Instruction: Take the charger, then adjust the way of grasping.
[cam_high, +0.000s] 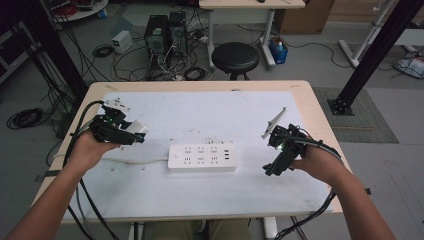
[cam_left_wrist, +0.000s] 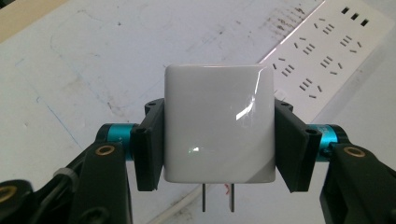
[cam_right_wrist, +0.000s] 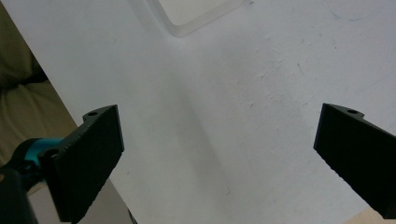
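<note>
While we look for brands or printed labels, we read none: the white charger plug has a plain glossy face, and the white power strip carries only its socket slots and three small ports at one end, no legible writing. We note the left gripper clamped on the charger plug, one black pad on each side, with its two metal prongs pointing down in the left gripper view, held above the white mat to the left of the power strip. We record the right gripper with jaws wide apart and nothing between them, hovering over the mat to the right of the strip. No sockets are occupied.
</note>
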